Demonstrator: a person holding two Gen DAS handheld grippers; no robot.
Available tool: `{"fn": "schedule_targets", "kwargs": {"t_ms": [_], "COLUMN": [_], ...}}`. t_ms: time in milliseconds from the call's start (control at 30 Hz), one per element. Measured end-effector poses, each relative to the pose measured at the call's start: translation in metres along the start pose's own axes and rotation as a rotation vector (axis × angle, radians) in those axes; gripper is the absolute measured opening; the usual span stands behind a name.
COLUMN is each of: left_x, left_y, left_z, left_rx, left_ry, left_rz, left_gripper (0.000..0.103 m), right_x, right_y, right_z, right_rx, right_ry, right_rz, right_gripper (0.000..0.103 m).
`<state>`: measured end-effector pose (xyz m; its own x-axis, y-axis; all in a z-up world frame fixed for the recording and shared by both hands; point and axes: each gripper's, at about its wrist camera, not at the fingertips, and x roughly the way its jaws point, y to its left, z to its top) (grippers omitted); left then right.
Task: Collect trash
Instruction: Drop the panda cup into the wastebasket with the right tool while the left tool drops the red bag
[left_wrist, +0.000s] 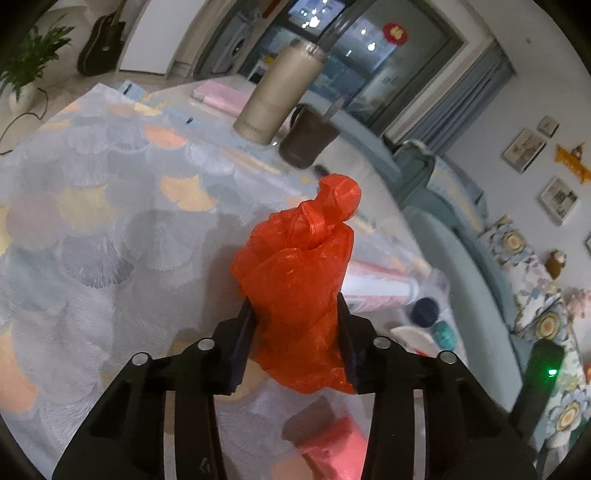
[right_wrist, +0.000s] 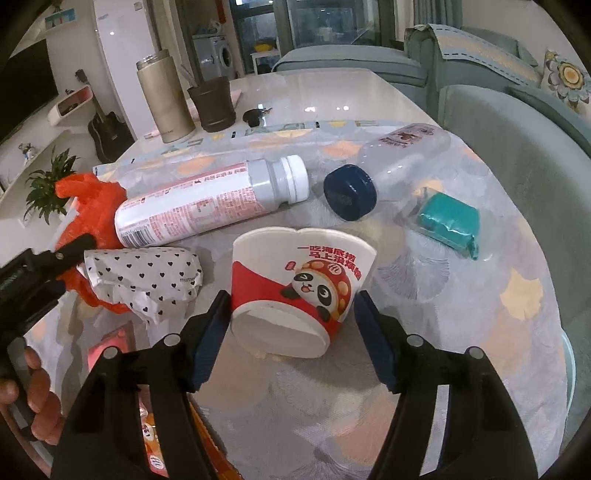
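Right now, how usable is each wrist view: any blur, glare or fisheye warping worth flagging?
Left wrist: the red plastic bag in the left gripper is sharp; the thermos and table edge are smeared, and straight lines bow. Right wrist: crisp on the paper cup between the right gripper fingers; ceiling-light glare on the tabletop; dark vignette corners.

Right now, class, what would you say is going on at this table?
A person is collecting trash with two handheld grippers. The left gripper is shut on a crumpled red plastic bag, held above the patterned tablecloth. The right gripper is open, its fingers either side of a tipped-over paper cup with a panda print. A white bottle, a clear bottle with a blue cap, a heart-print wrapper and a teal packet lie on the table.
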<state>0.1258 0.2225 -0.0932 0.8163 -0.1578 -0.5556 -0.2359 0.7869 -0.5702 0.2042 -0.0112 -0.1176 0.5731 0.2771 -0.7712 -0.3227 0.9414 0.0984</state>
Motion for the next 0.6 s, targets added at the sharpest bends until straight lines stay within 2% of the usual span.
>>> {"fn": "schedule_targets", "kwargs": {"t_ms": [267, 600], "left_x": [-0.03, -0.061], "left_y": [-0.021, -0.087], "left_z": [0.008, 0.009], "left_rx": [0.041, 0.179], "left_ry": [-0.076, -0.128], "left_rz": [-0.068, -0.14], "left_gripper": [0.033, 0.033], "right_x": [-0.024, -0.087], "right_y": [0.001, -0.022], "right_z": [-0.006, -0.004], "right_rx": [-0.029, -0.013], "right_ry": [-0.046, -0.148], "right_rz": [0.006, -0.007], "right_gripper": [0.063, 0.063]}}
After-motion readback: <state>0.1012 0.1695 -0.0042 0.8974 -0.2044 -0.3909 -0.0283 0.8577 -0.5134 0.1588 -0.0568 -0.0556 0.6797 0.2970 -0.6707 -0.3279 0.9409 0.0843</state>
